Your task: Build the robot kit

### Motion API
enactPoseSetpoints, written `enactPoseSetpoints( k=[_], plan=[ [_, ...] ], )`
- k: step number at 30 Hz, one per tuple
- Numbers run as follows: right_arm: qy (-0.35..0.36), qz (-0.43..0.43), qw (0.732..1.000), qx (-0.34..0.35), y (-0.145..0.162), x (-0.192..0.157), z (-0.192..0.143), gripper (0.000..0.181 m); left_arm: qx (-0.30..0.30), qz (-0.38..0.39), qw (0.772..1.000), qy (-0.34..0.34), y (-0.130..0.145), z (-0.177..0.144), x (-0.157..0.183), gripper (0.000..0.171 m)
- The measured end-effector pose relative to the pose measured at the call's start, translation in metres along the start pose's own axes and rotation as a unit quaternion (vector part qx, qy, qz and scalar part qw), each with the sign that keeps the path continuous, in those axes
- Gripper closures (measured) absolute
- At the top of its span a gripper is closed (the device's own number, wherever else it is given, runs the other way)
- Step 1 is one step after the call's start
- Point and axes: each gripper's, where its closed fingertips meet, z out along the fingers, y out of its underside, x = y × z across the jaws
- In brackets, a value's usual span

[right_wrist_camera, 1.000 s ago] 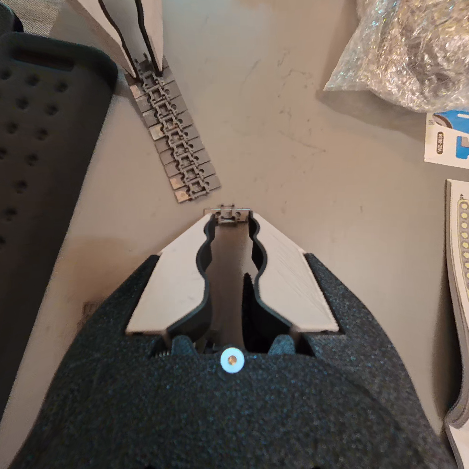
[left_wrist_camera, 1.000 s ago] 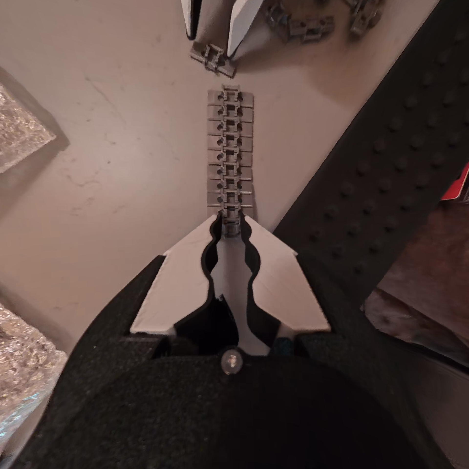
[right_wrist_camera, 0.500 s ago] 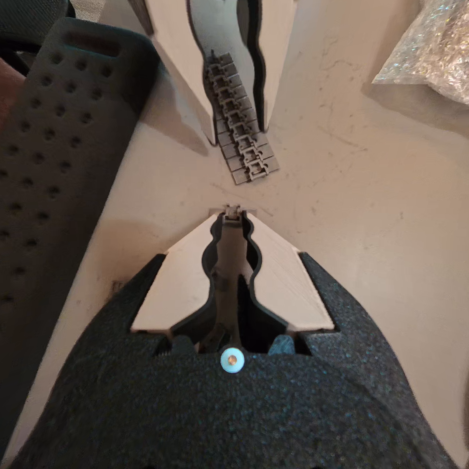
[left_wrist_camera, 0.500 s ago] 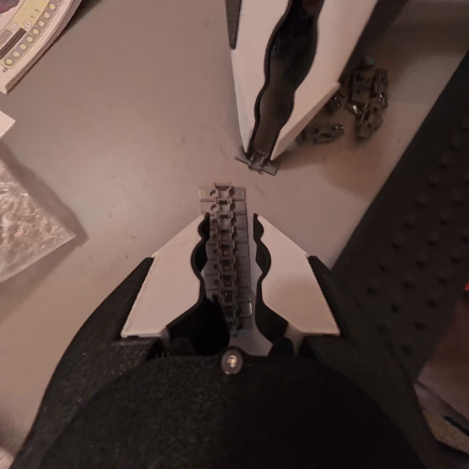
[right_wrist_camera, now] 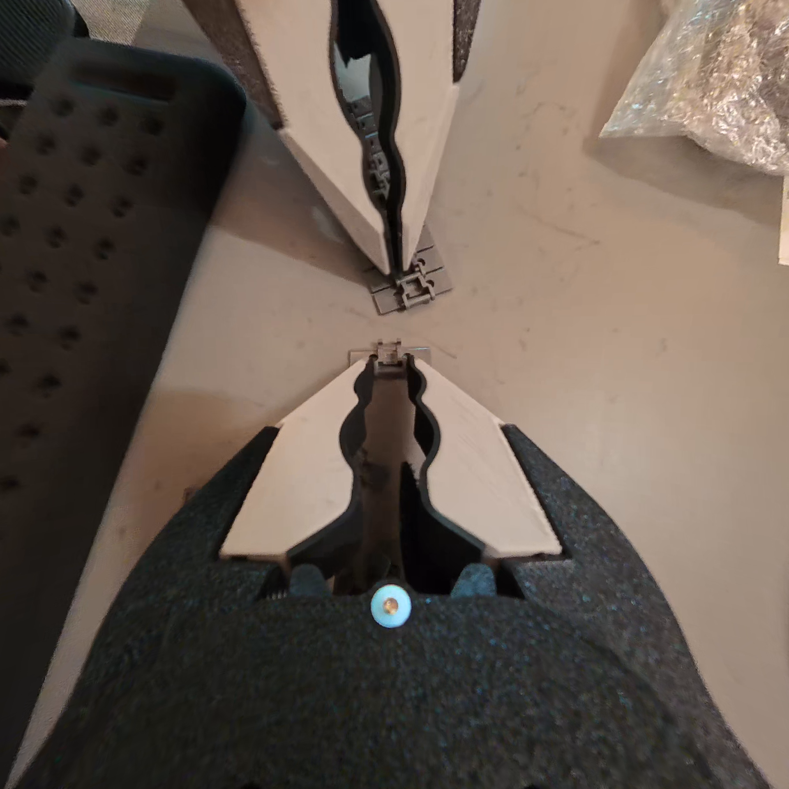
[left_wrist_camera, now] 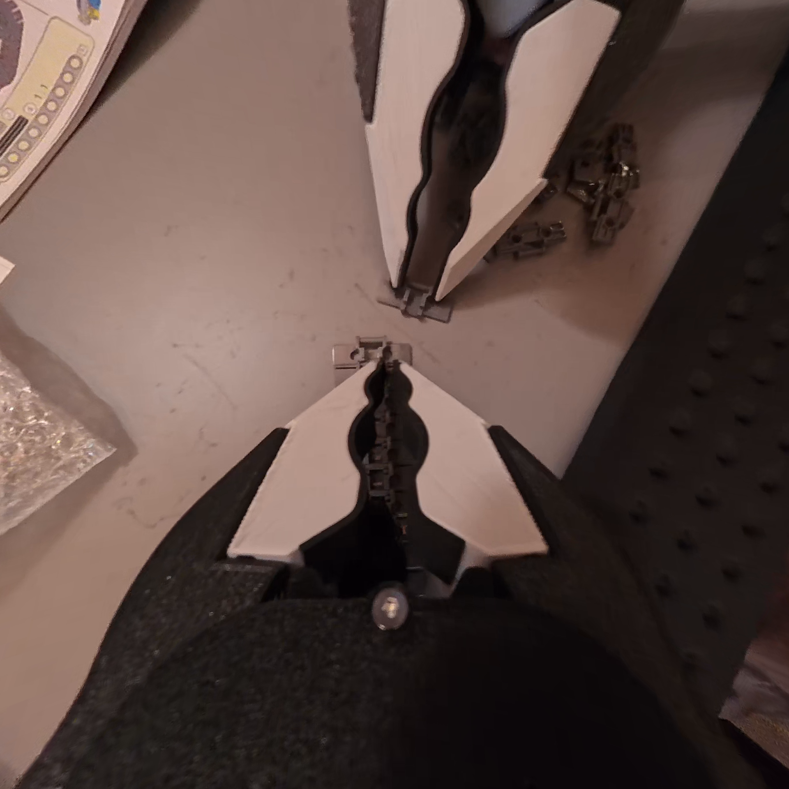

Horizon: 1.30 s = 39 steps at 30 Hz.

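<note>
Jaws of the left gripper (left_wrist_camera: 386,363) are pressing together on a strip of grey track links (left_wrist_camera: 386,452), which is running back between the fingers with its end link (left_wrist_camera: 372,353) sticking out past the tips. Jaws of the right gripper (right_wrist_camera: 389,360) are pinching a single grey link (right_wrist_camera: 389,351) at their very tips. In both views the two pieces are lying low over the beige tabletop (left_wrist_camera: 222,264), facing each other and near but not touching. Joining them well would probably call for squaring the single link to the strip's end and keeping both level before pressing. Both grippers are tilting down toward the table, tip to tip. Farther off, in the left wrist view, loose grey links (left_wrist_camera: 597,200) are lying at the far right beside a black studded mat (left_wrist_camera: 704,384); a crinkled clear bag (left_wrist_camera: 38,444) is sitting at the left, and printed sheets (left_wrist_camera: 47,85) at the far left.
</note>
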Motion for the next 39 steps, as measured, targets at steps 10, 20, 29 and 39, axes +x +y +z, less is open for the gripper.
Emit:
enactPoseSetpoints(
  k=[10, 20, 29, 39],
  plan=[
    [-0.014, -0.003, 1.0, 0.005, -0.002, -0.001, 0.001, 0.166, -0.006, 0.009, 1.0, 0.002, 0.004, 0.006, -0.005, 0.157],
    [-0.027, -0.014, 1.0, 0.01, -0.005, -0.003, 0.005, 0.166, -0.001, 0.033, 0.999, 0.027, -0.004, 0.002, 0.009, 0.158],
    [-0.033, -0.03, 0.999, 0.011, -0.006, -0.006, 0.006, 0.166, -0.001, 0.05, 0.998, 0.046, -0.008, 0.003, 0.016, 0.158],
    [-0.035, -0.031, 0.999, 0.01, -0.006, -0.008, 0.005, 0.166, -0.018, 0.044, 0.998, 0.046, -0.001, 0.011, 0.015, 0.158]
  ],
)
